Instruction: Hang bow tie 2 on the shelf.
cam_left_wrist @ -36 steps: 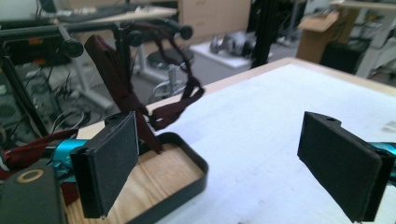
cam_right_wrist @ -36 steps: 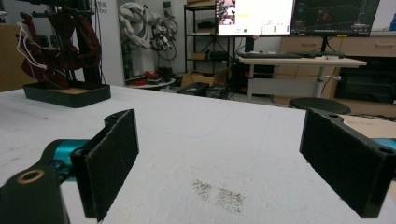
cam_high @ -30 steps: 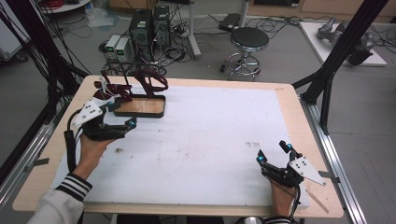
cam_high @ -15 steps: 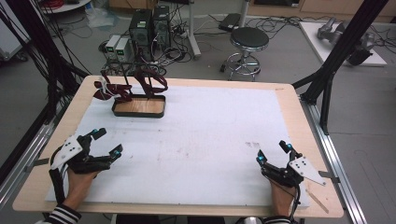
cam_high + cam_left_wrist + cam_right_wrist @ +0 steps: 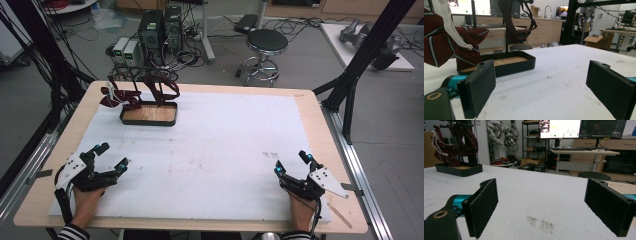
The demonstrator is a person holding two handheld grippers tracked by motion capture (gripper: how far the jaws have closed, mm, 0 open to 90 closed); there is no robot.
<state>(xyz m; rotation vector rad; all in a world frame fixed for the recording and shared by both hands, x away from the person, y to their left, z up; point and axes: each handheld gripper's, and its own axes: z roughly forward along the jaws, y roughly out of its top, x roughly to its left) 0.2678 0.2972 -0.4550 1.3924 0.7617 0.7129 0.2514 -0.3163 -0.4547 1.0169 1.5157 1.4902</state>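
Standing far off: tie rack (image 5: 147, 102)

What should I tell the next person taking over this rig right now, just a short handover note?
Left claw: open, holding nothing, resting at the near left of the white mat.
Right claw: open, holding nothing, at the near right.
Dark red ties hang on the rack, which stands in the black tray at the far left of the mat.
Done: ties appear to be hung; both claws are apart from the tray.
Left: nothing visibly pending; check that the ties sit securely.
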